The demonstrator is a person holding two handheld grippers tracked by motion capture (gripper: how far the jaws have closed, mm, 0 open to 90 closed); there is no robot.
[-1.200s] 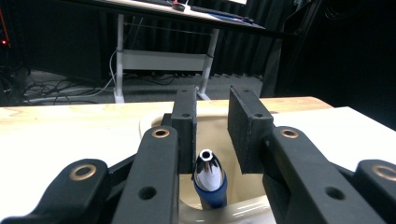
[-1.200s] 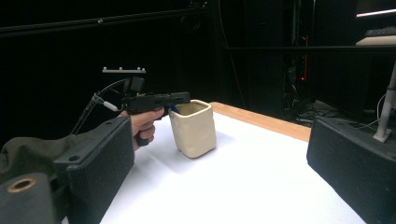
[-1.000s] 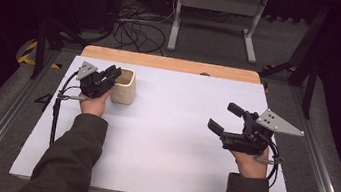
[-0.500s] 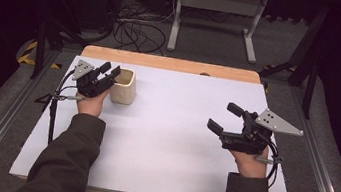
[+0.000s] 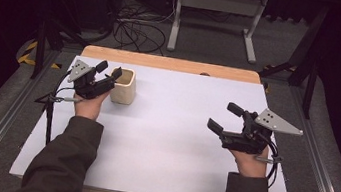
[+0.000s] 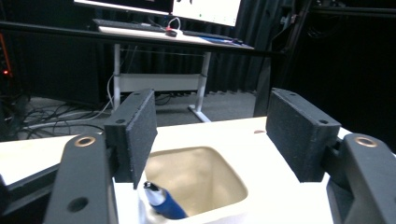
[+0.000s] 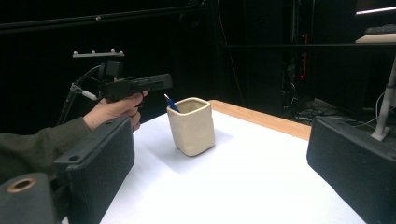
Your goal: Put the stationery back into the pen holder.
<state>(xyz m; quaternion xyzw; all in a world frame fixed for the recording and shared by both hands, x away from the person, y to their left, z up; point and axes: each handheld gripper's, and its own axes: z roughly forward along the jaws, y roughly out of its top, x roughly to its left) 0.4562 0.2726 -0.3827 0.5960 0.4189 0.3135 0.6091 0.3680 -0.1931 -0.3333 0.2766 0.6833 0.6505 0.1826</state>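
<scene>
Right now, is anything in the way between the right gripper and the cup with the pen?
Nothing visible is. Bare white table lies between the open right gripper and the cup with its blue pen.

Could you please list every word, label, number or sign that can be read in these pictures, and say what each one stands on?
There is no text that can be read.
Monitor on the far desk: dark marks on its bright screen, too small and blurred to read.
Cream cup: plain, no label.
Blue pen in the cup: no print can be made out.
Left gripper and right gripper: no lettering to be seen.
</scene>
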